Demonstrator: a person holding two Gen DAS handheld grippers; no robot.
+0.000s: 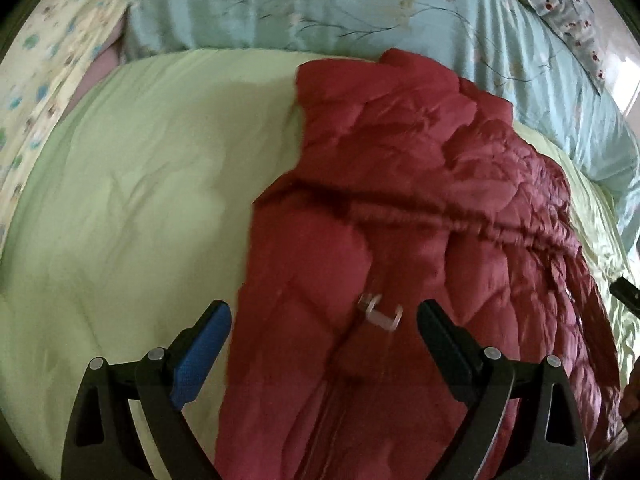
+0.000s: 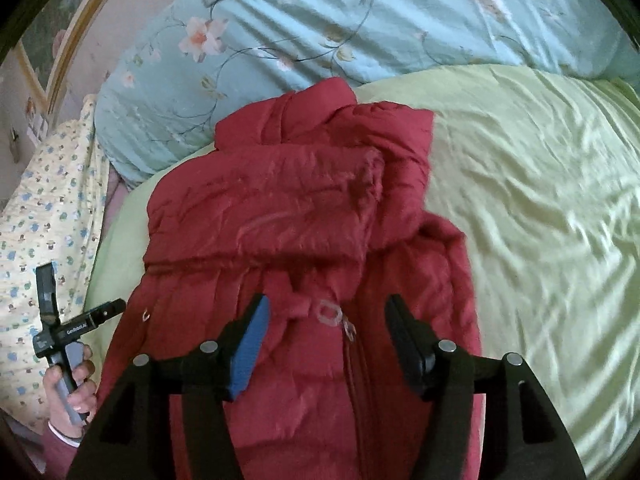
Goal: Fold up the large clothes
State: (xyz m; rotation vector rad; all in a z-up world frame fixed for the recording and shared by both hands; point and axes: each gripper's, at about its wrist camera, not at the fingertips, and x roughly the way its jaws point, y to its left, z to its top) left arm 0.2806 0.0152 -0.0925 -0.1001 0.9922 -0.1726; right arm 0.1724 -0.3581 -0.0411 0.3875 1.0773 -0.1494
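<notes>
- In the left wrist view, a pale yellow cloth printed with small blue and green shapes (image 1: 44, 80) is running along the far left edge, beside the light green bedcover (image 1: 132, 184) that is filling the left half
- The left gripper (image 1: 324, 320) is hovering with its jaws spread wide and holding nothing; its blue-padded finger (image 1: 202, 356) is sitting over the green cover and the black finger is sitting over the coat
- The red quilted coat (image 1: 420, 200) is lying on the bedcover right of centre, partly folded, with a clear plastic zip pull (image 1: 380, 314) showing between the spread fingers
- A blue floral quilt (image 1: 280, 8) is bunching along the far side, touching the top of the coat
- In the right wrist view, the person's left hand (image 2: 70, 392) is gripping a black handle at the far left; white lettering on its black bar is showing, too small to read surely
- The coat (image 2: 280, 208) is lying in the middle with a sleeve folded across its chest, collar toward the floral quilt (image 2: 320, 24)
- The right gripper (image 2: 326, 320) is hanging over the zip, jaws wide apart and gripping nothing, with the clear pull (image 2: 330, 314) between them
- The green bedcover (image 2: 540, 220) is spreading wrinkled to the right
</notes>
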